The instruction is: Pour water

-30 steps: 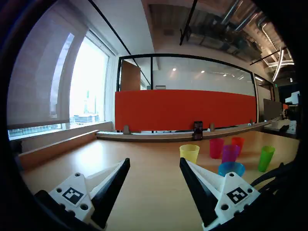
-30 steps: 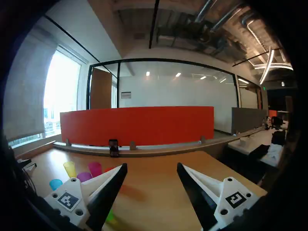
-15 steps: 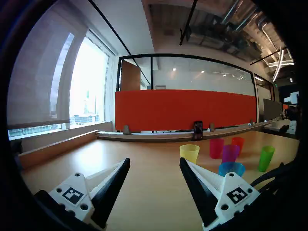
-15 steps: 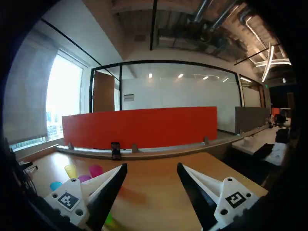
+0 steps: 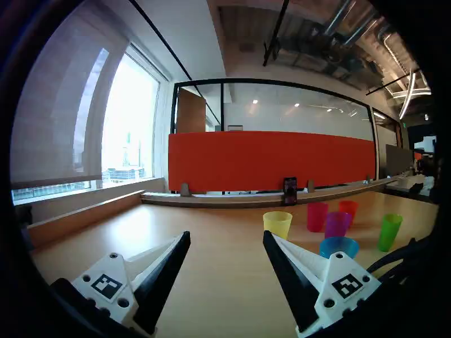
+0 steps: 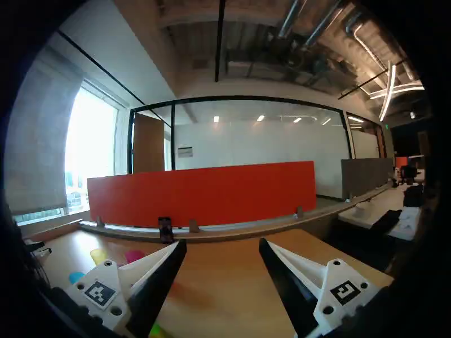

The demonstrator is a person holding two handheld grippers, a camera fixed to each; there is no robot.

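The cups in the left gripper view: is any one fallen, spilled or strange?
Nothing stands out. The yellow cup, pink cup, purple cup, red cup, green cup and blue cup all stand upright on the table, and no spill shows.

Orange partition point(image 5: 270, 160) behind wooden desk point(image 5: 225, 265); bright window point(image 5: 127, 129) left.

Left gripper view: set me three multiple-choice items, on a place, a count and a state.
1. The yellow cup stands: A) leftmost of the cups; B) on the window ledge; C) on the divider.
2. Cups on the table: A) three; B) six; C) nine.
3. The left gripper is: A) shut on a cup; B) open, empty; C) shut on a phone.
1 A, the others stand to its right; 2 B, yellow, pink, purple, red, green, blue; 3 B, table shows between its fingers.
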